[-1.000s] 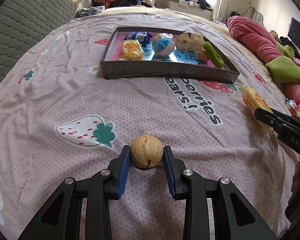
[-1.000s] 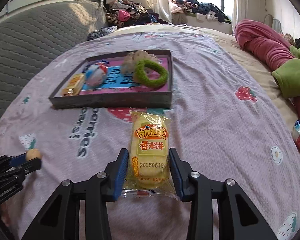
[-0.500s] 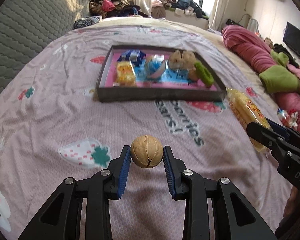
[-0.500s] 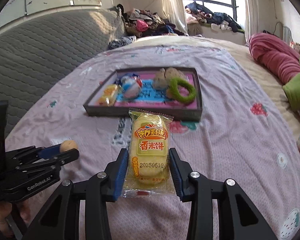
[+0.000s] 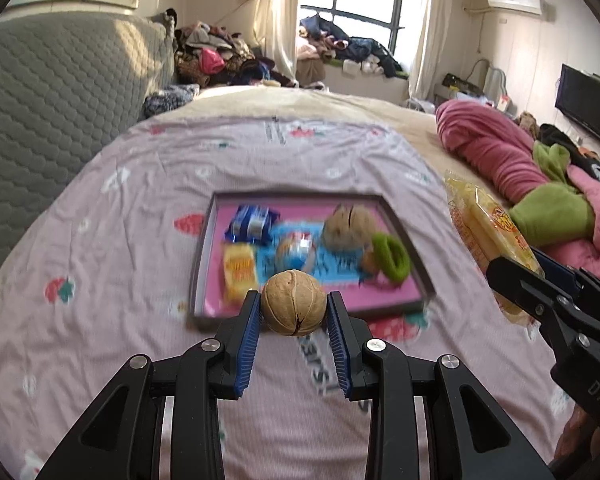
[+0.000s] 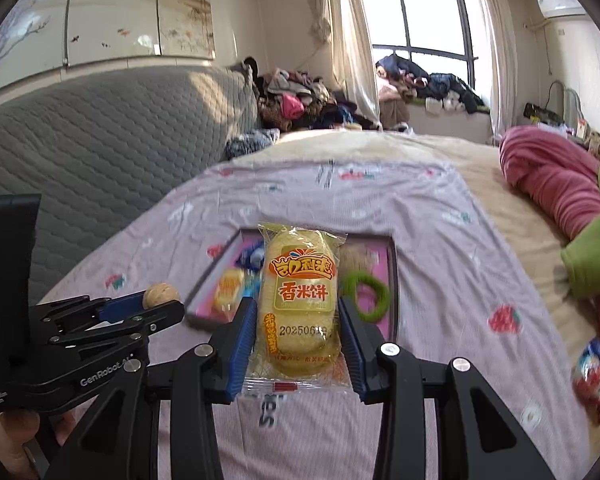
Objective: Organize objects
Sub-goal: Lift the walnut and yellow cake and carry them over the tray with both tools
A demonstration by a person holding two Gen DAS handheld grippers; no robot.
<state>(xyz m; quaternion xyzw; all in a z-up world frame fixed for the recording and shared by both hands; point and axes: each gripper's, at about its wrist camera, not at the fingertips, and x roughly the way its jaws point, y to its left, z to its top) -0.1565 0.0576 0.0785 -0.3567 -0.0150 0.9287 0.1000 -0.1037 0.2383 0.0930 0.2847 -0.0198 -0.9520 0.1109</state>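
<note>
My left gripper (image 5: 294, 304) is shut on a tan walnut (image 5: 293, 303), held in the air above the pink bedspread. My right gripper (image 6: 298, 312) is shut on a yellow rice-cracker packet (image 6: 300, 300), also lifted off the bed. In the left wrist view the packet (image 5: 488, 236) and right gripper (image 5: 540, 280) show at the right edge. In the right wrist view the walnut (image 6: 161, 295) shows at the left, in the left gripper. Ahead lies a dark-rimmed tray (image 5: 404, 232) with a pink floor, holding a blue packet (image 5: 252, 224), a yellow packet (image 5: 240, 272), a ball (image 5: 298, 246), walnuts (image 5: 348, 226) and a green ring (image 5: 392, 256).
A grey quilted headboard (image 5: 60, 100) stands at the left. A pink and green blanket heap (image 5: 540, 184) lies along the right side of the bed. A small wrapped sweet (image 6: 592, 368) lies on the bedspread at the right. Clothes are piled by the window (image 5: 340, 48).
Both grippers have risen off the bed with their loads. The walnut and the cracker packet have left the bedspread, and the tray now looks lower and farther below both cameras.
</note>
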